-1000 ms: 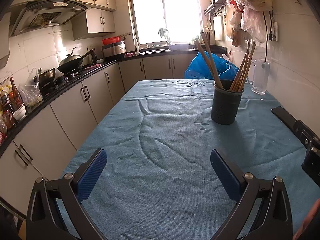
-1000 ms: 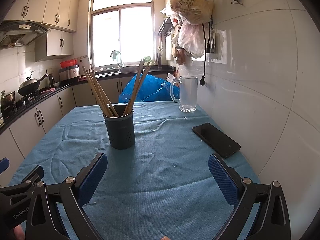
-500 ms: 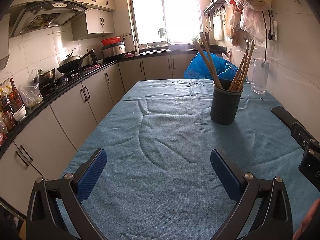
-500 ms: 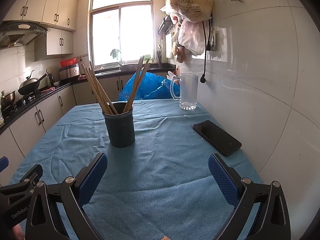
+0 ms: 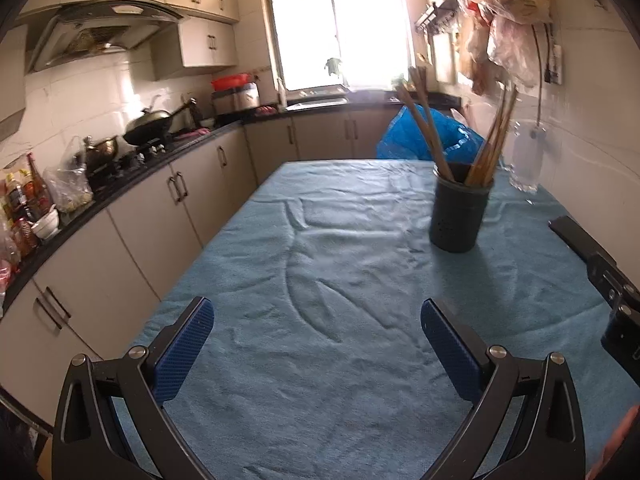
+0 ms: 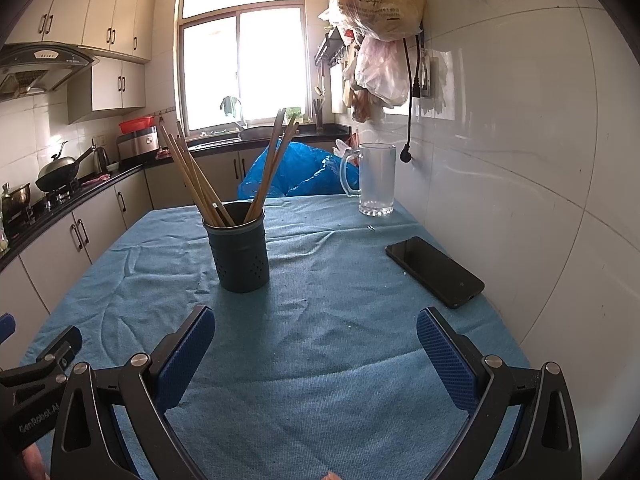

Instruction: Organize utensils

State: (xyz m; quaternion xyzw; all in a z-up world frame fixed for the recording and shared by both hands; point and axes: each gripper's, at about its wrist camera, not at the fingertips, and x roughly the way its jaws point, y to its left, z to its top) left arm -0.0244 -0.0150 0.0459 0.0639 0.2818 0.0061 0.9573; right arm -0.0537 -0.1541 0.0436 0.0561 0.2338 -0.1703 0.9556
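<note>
Both wrist views face the chopstick holder (image 5: 458, 216) (image 6: 239, 252) from low over the table.

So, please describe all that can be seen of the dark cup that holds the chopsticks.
The cup is a dark, round holder, slightly narrower at the base, with small holes in its lower wall; the material looks like plastic or metal. It stands upright on the blue cloth, left of the phone. Several wooden chopsticks stand in it, leaning outward in two bunches. Neither hand-held gripper touches it.
</note>
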